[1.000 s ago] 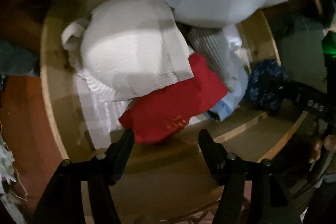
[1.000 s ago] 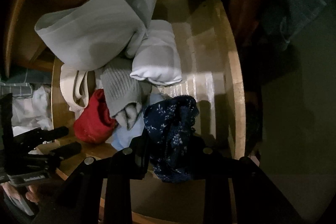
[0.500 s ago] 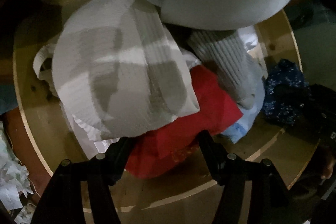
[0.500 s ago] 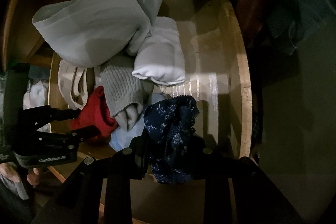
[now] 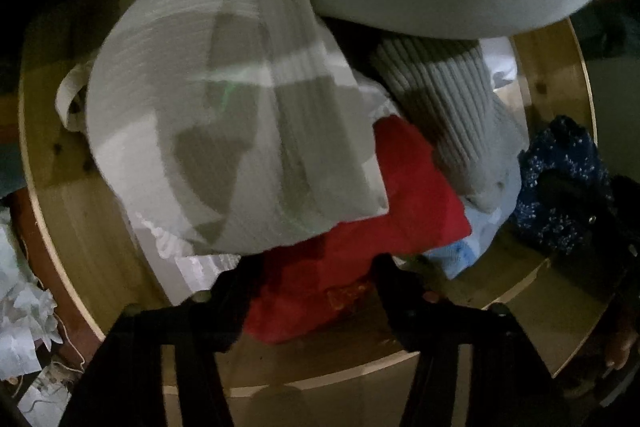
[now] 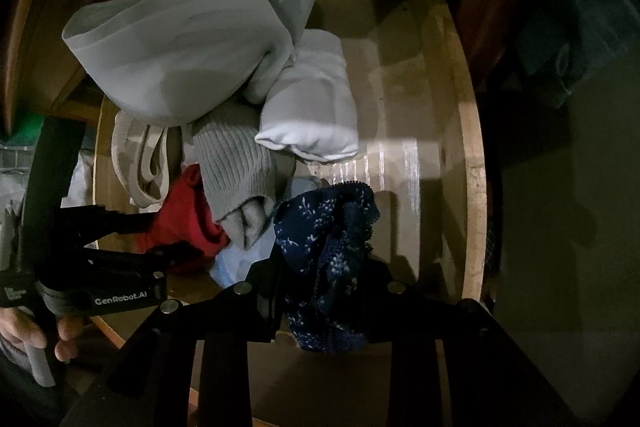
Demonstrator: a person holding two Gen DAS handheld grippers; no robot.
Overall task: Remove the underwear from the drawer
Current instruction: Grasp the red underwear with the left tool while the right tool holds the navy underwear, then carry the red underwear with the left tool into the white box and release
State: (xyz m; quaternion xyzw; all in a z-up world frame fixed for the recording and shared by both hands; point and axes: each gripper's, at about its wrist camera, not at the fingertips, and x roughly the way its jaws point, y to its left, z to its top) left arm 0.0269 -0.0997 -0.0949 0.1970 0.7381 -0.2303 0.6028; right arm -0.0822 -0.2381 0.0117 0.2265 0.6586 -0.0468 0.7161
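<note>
A dim wooden drawer (image 6: 472, 211) stands open, heaped with folded clothes. At the far left, seen from the right wrist camera, a hand (image 6: 24, 327) grips the handle of the left gripper (image 5: 316, 267), whose black fingers (image 6: 120, 217) are spread apart on either side of a red garment (image 5: 360, 247) at the near edge of the pile, without pinching it. In the left wrist view, a large white ribbed cloth (image 5: 224, 131) with grey patches lies over the far part of that red garment and fills the left half of the drawer. Behind it, toward the far side, a pale grey-blue garment (image 6: 176, 43) bulges upward. A grey ribbed knit piece (image 6: 236, 163) drapes down the middle, its end resting on a light blue item (image 5: 476, 239). To the right of the knit sits a folded white piece (image 6: 312, 115). Further right and near, the right gripper (image 6: 324, 291) is clamped on dark blue floral underwear (image 6: 328, 259) with a lace edge; the fabric bunches between its fingers and hangs just above the drawer's near front. The right part of the drawer floor shows bare wood.
</note>
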